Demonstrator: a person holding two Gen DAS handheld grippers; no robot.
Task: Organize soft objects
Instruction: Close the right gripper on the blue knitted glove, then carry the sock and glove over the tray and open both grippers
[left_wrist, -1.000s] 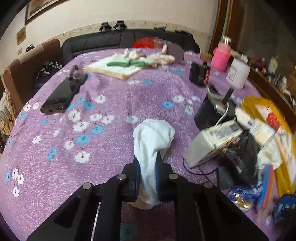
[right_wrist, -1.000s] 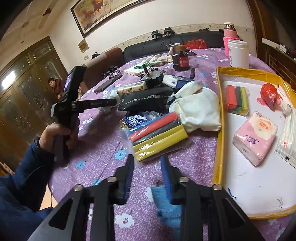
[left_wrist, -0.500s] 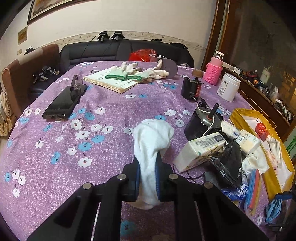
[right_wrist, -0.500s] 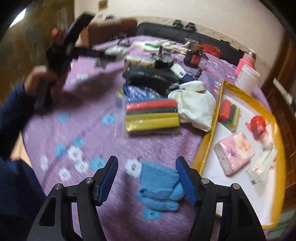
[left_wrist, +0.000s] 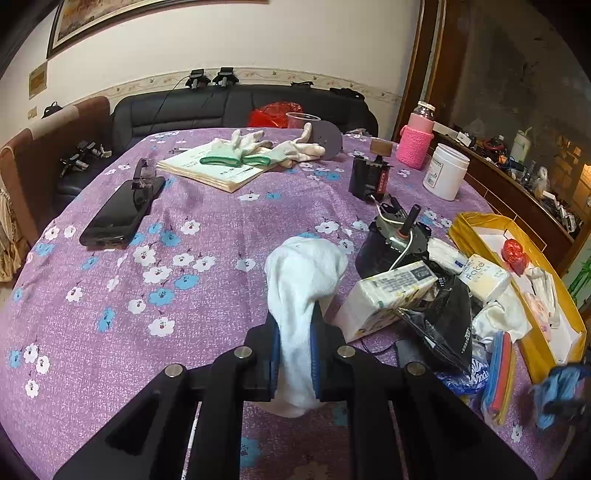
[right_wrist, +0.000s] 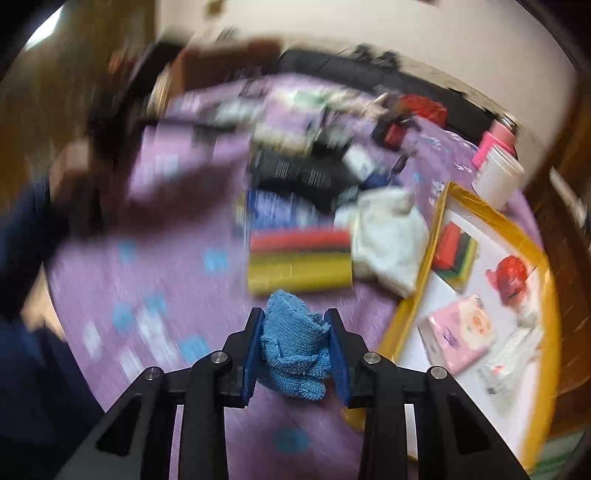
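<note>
My left gripper (left_wrist: 293, 325) is shut on a white sock (left_wrist: 303, 280) and holds it above the purple flowered tablecloth (left_wrist: 184, 266). My right gripper (right_wrist: 294, 325) is shut on a blue knitted glove (right_wrist: 291, 350) and holds it above the table, left of the yellow-rimmed tray (right_wrist: 424, 258). The glove also shows blurred at the lower right of the left wrist view (left_wrist: 557, 387). The tray (left_wrist: 532, 347) holds a pink tissue pack (right_wrist: 458, 339), a red bag (right_wrist: 511, 277) and a stack of sponges (right_wrist: 454, 251). A white cloth (right_wrist: 388, 240) lies next to the tray.
A pack of coloured rolls (right_wrist: 299, 258) lies ahead of the right gripper. A black bag (left_wrist: 439, 314), tissue packs (left_wrist: 388, 291) and a motor (left_wrist: 395, 240) crowd the table's right. A phone (left_wrist: 118, 210), a booklet with work gloves (left_wrist: 240, 155), a white jar (left_wrist: 445, 171) and a pink bottle (left_wrist: 415, 140) stand farther off.
My right gripper has closed on the blue glove and lifted it off the cloth, swinging fast so the view is blurred. My left gripper still holds the white sock, little moved.
</note>
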